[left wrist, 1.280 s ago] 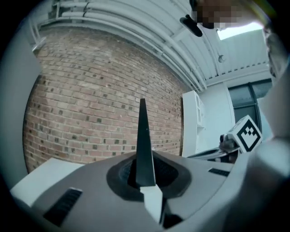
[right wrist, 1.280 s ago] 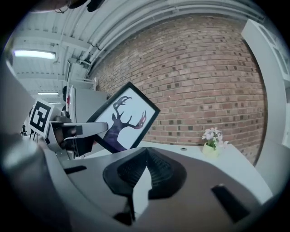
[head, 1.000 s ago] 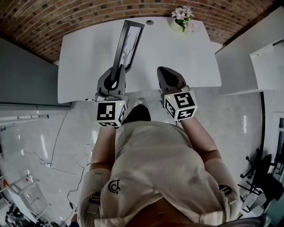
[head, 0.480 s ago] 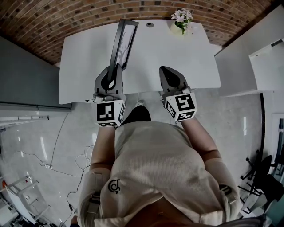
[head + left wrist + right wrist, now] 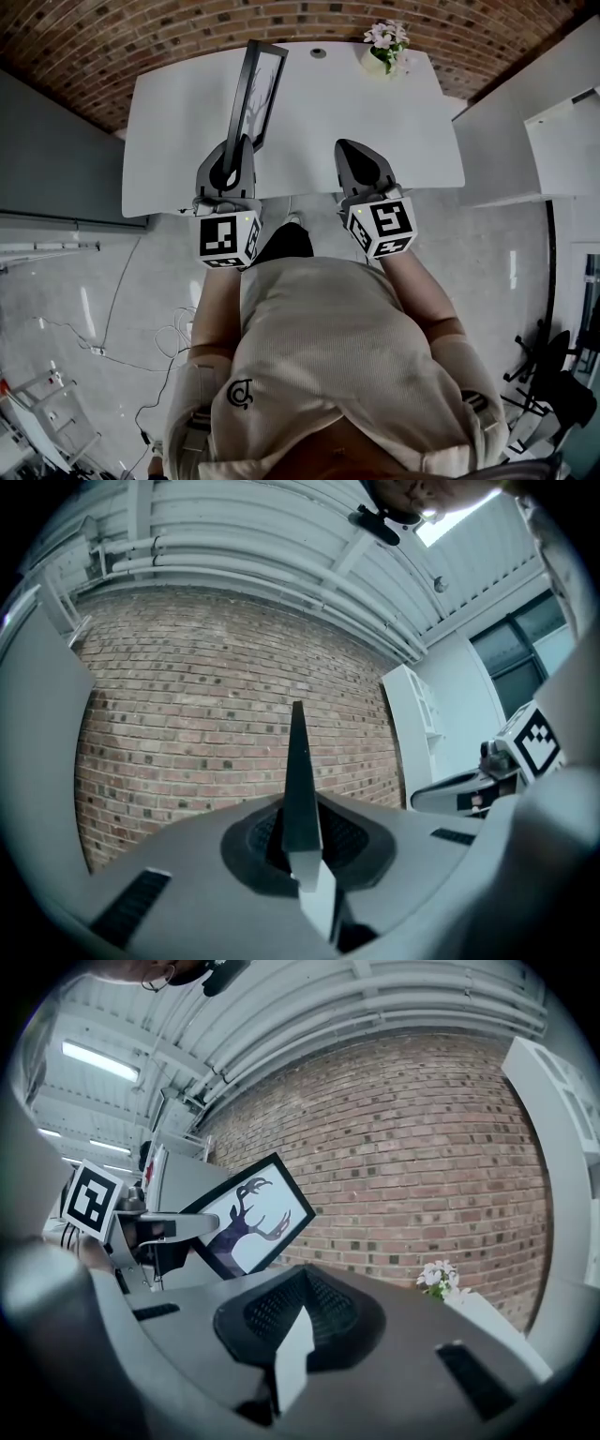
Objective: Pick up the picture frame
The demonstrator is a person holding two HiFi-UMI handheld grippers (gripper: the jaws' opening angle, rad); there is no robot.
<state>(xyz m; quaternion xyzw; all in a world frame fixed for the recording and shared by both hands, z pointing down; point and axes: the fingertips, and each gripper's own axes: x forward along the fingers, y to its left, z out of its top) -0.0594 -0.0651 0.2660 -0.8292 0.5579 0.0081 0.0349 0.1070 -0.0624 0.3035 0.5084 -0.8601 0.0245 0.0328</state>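
The black picture frame (image 5: 255, 92) with a deer print is lifted above the white table (image 5: 375, 112), standing on edge and leaning away from me. My left gripper (image 5: 243, 142) is shut on its near lower edge. In the left gripper view the frame (image 5: 298, 771) shows edge-on as a thin dark blade clamped between the jaws of the left gripper (image 5: 302, 853). My right gripper (image 5: 350, 148) hovers to the right of the frame, shut and holding nothing. The right gripper view has the frame (image 5: 248, 1225) and the left gripper (image 5: 155, 1229) to the left, ahead of the right gripper (image 5: 300, 1312).
A small vase of flowers (image 5: 384, 42) stands at the table's far right, also in the right gripper view (image 5: 437, 1275). A brick wall (image 5: 169, 28) runs behind the table. White cabinets (image 5: 530, 117) stand to the right. My body fills the lower head view.
The frame has shifted slightly left in the head view and stands a little steeper. Both grippers have hardly moved, and the left one keeps its hold.
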